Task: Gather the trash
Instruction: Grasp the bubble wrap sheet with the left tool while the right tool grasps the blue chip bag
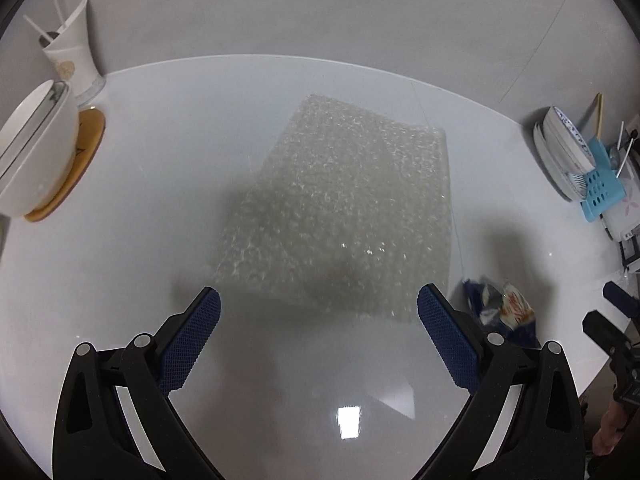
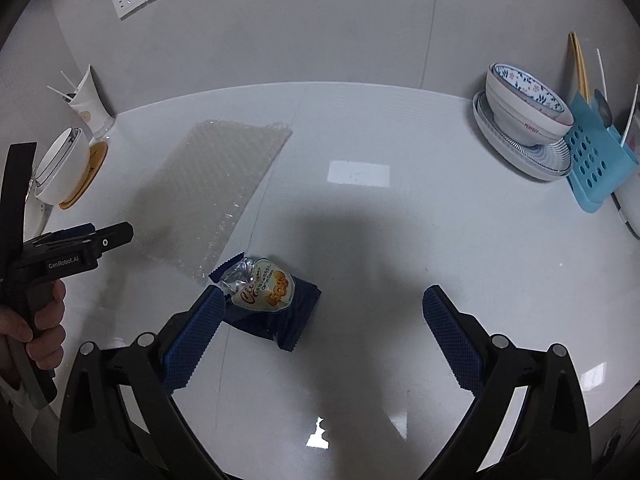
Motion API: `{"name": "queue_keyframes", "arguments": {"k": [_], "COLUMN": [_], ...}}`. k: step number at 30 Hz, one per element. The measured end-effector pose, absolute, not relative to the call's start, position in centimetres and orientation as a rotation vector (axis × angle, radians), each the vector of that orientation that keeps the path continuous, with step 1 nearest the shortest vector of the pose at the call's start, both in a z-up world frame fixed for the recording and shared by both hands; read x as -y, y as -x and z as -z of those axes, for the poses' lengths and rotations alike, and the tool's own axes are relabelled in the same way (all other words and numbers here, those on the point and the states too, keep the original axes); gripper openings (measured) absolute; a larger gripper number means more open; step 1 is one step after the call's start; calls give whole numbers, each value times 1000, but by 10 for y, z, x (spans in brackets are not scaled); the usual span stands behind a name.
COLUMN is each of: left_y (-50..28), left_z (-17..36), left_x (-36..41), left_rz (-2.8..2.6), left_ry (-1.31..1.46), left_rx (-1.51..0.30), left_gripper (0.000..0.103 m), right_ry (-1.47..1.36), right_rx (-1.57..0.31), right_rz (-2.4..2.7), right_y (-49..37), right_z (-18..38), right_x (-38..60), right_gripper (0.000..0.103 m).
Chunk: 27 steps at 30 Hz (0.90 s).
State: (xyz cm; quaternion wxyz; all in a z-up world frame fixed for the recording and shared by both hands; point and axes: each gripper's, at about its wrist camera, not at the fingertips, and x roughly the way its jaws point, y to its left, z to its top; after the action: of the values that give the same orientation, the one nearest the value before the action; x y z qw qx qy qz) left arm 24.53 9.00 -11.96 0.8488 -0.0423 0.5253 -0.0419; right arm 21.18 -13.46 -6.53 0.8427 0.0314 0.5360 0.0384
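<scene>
Both the left gripper (image 1: 319, 312) and right gripper (image 2: 322, 320) hung released. The wrapper (image 2: 266, 296) lay just beside the bubble wrap (image 1: 340, 208) (slippery, likely to slide away).

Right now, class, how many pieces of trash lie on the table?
2: a bubble wrap sheet mid-table, and a dark blue snack wrapper just beside its near corner. More may lie outside both views.
</scene>
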Motion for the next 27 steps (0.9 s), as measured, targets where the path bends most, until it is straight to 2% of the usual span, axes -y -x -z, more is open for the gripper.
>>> {"name": "queue_keyframes", "arguments": {"k": [6,12,15,20,23,27], "left_y": [-277,-295,-298,-298,-296,-294], "left_z": [140,161,168,171,170,166], "left_x": [-85,-80,-79,-71,-71,-66], "left_rz": [80,63,52,19,14,17], "left_ry": [59,32,18,-31,-29,-37], "left_rx": [-1142,-1181,-1199,-1211,-1230,-1241], "left_gripper": [96,95,92,86,75,53], "right_ry": [-86,-100,-94,-104,-103,-96], "right_rx": [-1197,-1256,-1272,-1301,-1303,-1311], "right_rz": [-113,-109,-105,-115,-122,-142], "right_y": [-224,-232,-234,-236,-236,-235], "right_z": [87,110,116,127,130,132], "right_x": [119,107,105,103,100,99], "right_gripper": [94,88,84,71,66,58]}}
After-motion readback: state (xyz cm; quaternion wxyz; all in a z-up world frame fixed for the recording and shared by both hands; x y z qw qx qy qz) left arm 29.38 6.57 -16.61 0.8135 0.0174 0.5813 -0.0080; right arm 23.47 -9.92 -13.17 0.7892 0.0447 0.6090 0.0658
